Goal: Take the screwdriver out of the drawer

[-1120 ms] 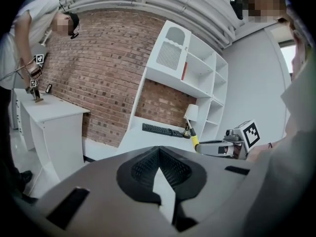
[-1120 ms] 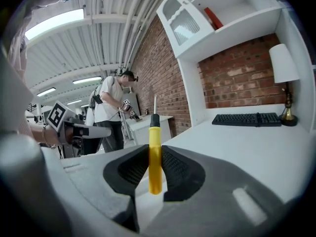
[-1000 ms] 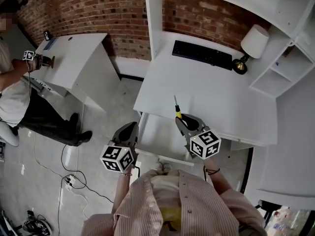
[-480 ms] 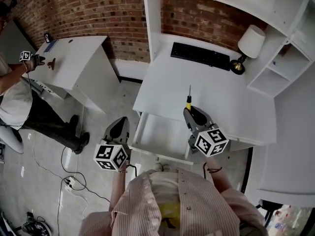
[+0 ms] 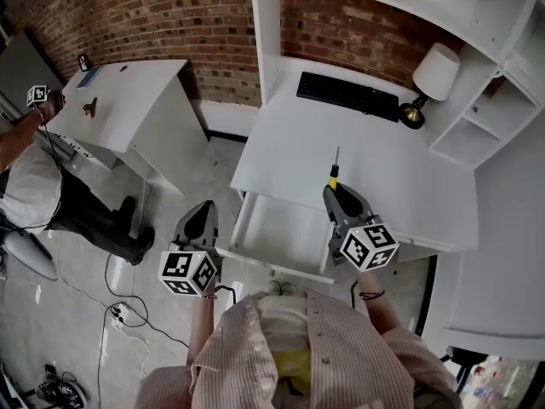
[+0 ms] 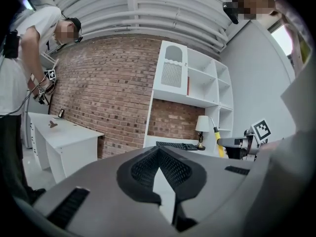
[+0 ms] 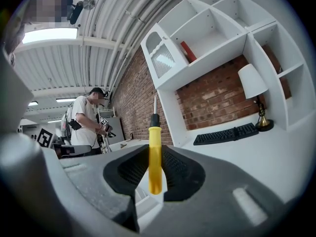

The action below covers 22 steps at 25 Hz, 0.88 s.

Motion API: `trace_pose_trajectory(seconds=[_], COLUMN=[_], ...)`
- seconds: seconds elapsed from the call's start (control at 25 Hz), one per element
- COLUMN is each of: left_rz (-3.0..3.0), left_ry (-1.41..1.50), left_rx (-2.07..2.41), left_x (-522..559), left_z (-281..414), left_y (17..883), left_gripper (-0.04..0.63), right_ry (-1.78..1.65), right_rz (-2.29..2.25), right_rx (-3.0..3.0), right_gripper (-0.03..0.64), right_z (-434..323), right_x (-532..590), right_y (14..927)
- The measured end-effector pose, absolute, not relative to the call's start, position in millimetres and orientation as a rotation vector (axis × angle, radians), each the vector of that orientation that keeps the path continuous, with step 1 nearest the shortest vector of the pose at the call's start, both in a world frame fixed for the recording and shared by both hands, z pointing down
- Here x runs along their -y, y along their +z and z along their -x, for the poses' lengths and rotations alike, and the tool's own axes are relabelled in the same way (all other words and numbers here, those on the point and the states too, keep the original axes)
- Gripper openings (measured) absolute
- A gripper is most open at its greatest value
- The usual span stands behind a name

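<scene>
screwdriver (image 7: 155,157) sat pinched by its yellow handle in the right gripper (image 5: 335,192); that slim handle could pivot and drop. left gripper (image 6: 158,166) was closed, empty.

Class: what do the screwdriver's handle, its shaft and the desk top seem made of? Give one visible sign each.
The screwdriver handle looks smooth yellow plastic, evenly coloured. Its shaft seems bare metal: thin, pale, glinting. The desk top looks white laminate or painted board, matte.
</scene>
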<state>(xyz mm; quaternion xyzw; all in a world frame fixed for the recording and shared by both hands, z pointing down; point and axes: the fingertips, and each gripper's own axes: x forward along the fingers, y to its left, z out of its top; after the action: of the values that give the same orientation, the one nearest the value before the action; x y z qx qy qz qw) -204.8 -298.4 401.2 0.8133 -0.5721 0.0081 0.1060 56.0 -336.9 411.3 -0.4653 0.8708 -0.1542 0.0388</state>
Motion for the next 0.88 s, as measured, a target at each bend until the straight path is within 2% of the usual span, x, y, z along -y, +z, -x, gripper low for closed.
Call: trace_pose_trajectory(seconds=[0.88], left_rz=[-2.389], left_ry=[0.031], left_rx=[1.682], left_x=[293.0], left_z=[211.2], left_y=[401.1], left_gripper=[-0.002], right_ry=[-0.443], right_rz=[1.442], right_rx=[-2.690], right_gripper=[0.081], right_z=[-49.0], right_x=[330.3], right_y=[408.6])
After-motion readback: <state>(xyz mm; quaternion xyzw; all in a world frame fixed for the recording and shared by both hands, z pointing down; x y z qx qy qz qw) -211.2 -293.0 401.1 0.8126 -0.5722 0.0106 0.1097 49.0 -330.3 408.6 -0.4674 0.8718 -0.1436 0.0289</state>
